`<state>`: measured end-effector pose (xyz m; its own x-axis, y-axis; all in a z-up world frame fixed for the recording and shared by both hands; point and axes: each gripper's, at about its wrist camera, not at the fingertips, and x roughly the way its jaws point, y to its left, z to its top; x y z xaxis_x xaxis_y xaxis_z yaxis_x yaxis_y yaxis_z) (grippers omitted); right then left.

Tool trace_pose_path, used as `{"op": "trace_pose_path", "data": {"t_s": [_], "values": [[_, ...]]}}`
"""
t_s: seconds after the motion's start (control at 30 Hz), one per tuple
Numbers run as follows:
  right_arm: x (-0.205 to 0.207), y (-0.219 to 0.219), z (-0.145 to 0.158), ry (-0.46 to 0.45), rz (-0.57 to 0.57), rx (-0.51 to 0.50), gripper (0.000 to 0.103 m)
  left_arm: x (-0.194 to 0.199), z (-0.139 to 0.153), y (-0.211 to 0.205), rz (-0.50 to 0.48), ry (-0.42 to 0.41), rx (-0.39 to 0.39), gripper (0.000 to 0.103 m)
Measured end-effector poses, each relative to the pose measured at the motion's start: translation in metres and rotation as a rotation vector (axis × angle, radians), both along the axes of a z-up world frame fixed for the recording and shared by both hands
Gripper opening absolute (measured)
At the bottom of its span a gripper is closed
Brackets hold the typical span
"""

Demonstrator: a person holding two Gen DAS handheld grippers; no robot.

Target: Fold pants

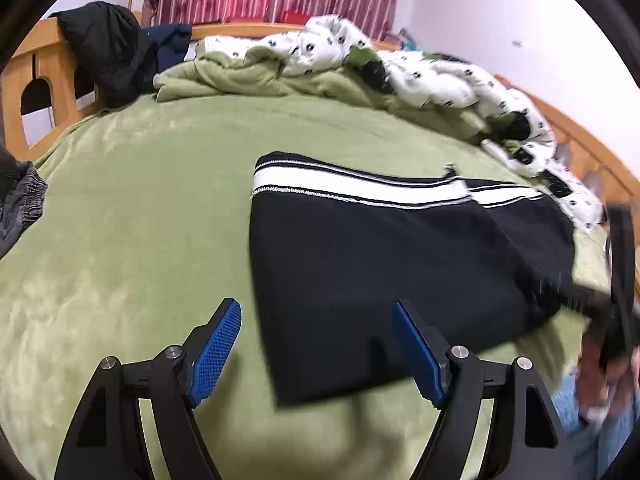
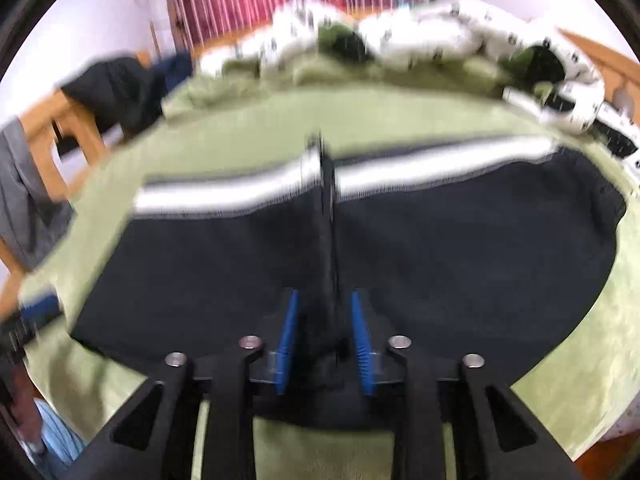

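Note:
Black pants [image 1: 380, 264] with a white side stripe lie on a green bedspread [image 1: 140, 200], partly folded. My left gripper [image 1: 316, 320] is open and empty, hovering over the pants' near left edge. In the right wrist view, my right gripper [image 2: 325, 308] is shut on a raised fold of the black pants [image 2: 460, 260], which spread to both sides under it. The right gripper shows blurred at the right edge of the left wrist view [image 1: 616, 300]. The right wrist view is motion-blurred.
A crumpled white patterned duvet [image 1: 440, 76] and green blanket [image 1: 240, 76] lie along the far side. Dark clothes [image 1: 108, 52] hang over the wooden bed frame [image 1: 24, 80] at left. Grey garment [image 1: 20, 204] sits at the left edge. Red curtains hang behind.

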<state>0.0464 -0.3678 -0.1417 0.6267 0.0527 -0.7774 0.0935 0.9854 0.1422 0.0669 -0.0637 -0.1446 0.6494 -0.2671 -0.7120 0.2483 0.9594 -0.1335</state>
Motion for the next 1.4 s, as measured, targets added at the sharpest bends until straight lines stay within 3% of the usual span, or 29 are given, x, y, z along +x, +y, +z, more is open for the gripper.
{"op": "trace_pose_path", "data": {"t_s": [0.07,0.13,0.2,0.33,0.4,0.43,0.47,0.57,0.67,0.93,1.07,1.13,1.2,1.23,1.27,1.4], "values": [[0.000,-0.002,-0.023,0.070,-0.017,-0.013,0.022,0.011,-0.023,-0.007,0.010,0.089,0.003,0.076],[-0.006,-0.005,-0.023,0.044,-0.022,0.004,0.023,0.013,-0.050,-0.009,0.008,0.161,-0.008,0.076],[-0.003,-0.006,-0.016,0.061,-0.006,0.011,0.025,0.005,-0.052,-0.004,0.008,0.123,-0.031,0.076],[-0.005,-0.029,0.009,0.040,-0.030,0.060,0.034,0.008,-0.038,0.006,0.000,0.143,-0.079,0.075],[-0.014,-0.054,0.032,-0.026,-0.097,0.013,0.051,0.012,-0.028,0.010,0.014,0.117,-0.070,0.074],[-0.016,-0.067,0.039,-0.049,-0.126,-0.004,0.068,0.014,-0.024,0.012,0.022,0.102,-0.064,0.074],[-0.020,-0.085,0.047,-0.078,-0.174,-0.025,0.078,0.018,-0.021,0.015,0.031,0.097,-0.064,0.074],[-0.028,-0.146,0.058,-0.117,-0.326,-0.051,0.082,0.032,-0.021,0.018,0.023,0.142,-0.133,0.074],[-0.029,-0.214,0.047,-0.096,-0.439,0.034,0.082,0.047,-0.024,0.020,0.009,0.165,-0.194,0.074],[0.013,-0.305,-0.032,-0.003,-0.489,0.231,0.082,0.102,-0.050,0.019,0.023,0.272,-0.308,0.074],[0.036,-0.319,-0.044,-0.059,-0.497,0.265,0.082,0.122,-0.058,0.019,0.015,0.293,-0.345,0.065],[0.052,-0.326,-0.044,-0.065,-0.476,0.310,0.082,0.132,-0.060,0.019,0.028,0.306,-0.342,0.045],[0.064,-0.333,-0.047,-0.043,-0.513,0.321,0.067,0.139,-0.065,0.020,0.034,0.325,-0.356,0.030],[0.067,-0.335,-0.047,-0.044,-0.523,0.318,0.051,0.141,-0.065,0.020,0.034,0.328,-0.372,0.025],[0.066,-0.333,-0.043,-0.064,-0.514,0.316,0.044,0.140,-0.062,0.020,0.028,0.322,-0.372,0.018],[0.054,-0.296,0.007,-0.189,-0.449,0.167,0.036,0.131,-0.035,0.013,0.016,0.249,-0.337,0.012]]}}
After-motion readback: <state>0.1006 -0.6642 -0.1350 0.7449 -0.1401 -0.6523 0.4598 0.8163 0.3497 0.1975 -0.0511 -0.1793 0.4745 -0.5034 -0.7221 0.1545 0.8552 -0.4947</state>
